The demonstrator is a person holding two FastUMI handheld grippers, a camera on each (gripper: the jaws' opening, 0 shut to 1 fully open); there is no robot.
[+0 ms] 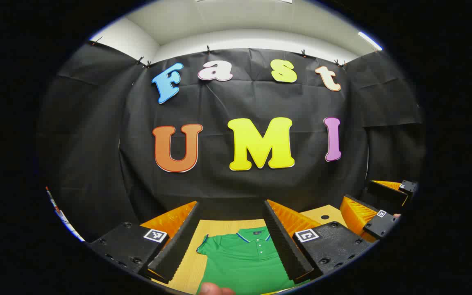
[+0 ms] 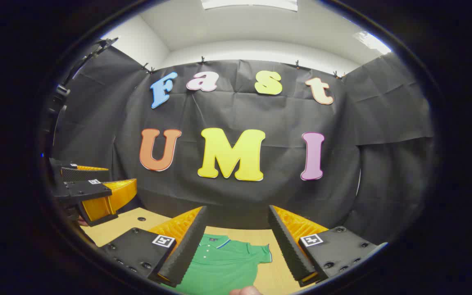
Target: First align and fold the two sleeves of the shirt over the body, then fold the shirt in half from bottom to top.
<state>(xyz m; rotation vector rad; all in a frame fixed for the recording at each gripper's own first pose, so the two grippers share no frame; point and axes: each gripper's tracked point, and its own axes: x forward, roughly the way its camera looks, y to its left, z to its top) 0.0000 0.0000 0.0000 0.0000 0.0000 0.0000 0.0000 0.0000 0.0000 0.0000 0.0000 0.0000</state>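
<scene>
Left gripper (image 1: 232,221) raised, jaws spread wide; right gripper (image 2: 236,227) alongside, jaws likewise apart

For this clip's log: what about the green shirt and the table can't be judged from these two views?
- Shirt hem and lower body: cut off by the bottom edge in both views.
- Its far sleeve in the left gripper view: hidden behind the left gripper finger.
- Its other sleeve in the right gripper view: hidden behind the right gripper finger.
- Table extent: cut off by the edges.

Cloth on wood, ribbed tools above

You have a soft, matt knit shirt (image 1: 244,262) lying on the bench's (image 1: 187,266) pale wood-grain top, and each tool's (image 1: 231,235) fingers (image 1: 178,241) show ribbed, matt pads on hard plastic bodies; the same on the right tool (image 2: 236,241).
</scene>
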